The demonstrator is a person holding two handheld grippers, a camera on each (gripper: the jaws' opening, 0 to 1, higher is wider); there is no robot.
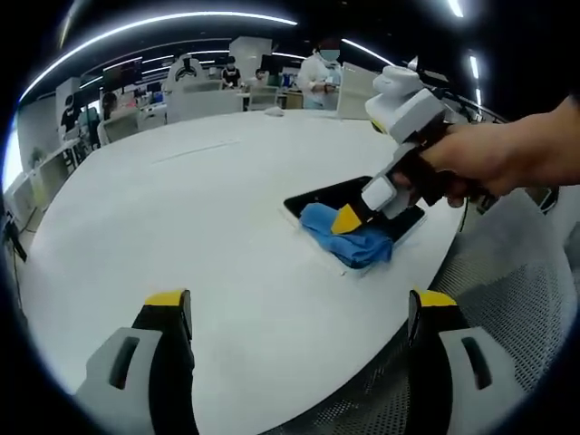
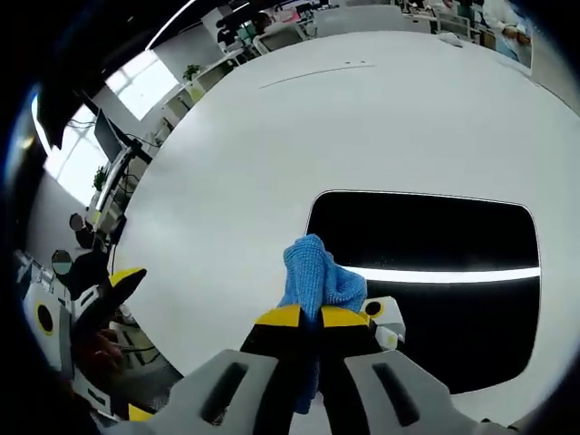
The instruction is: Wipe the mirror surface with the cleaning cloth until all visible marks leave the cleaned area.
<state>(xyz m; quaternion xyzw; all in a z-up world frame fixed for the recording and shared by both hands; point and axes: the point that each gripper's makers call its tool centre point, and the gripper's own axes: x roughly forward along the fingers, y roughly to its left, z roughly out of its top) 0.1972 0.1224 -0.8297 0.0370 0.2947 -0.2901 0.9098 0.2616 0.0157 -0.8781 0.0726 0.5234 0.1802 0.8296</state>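
While your right tool (image 2: 304,317) pinches the soft blue cloth (image 2: 317,276) on the dark, shiny mirror (image 2: 435,245), your left tool (image 1: 299,304) hangs wide open over the smooth white counter (image 1: 181,208), holding nothing.

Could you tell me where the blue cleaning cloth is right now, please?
The blue cloth is pinched in the right tool, resting on the near-left edge of the mirror in the right gripper view.
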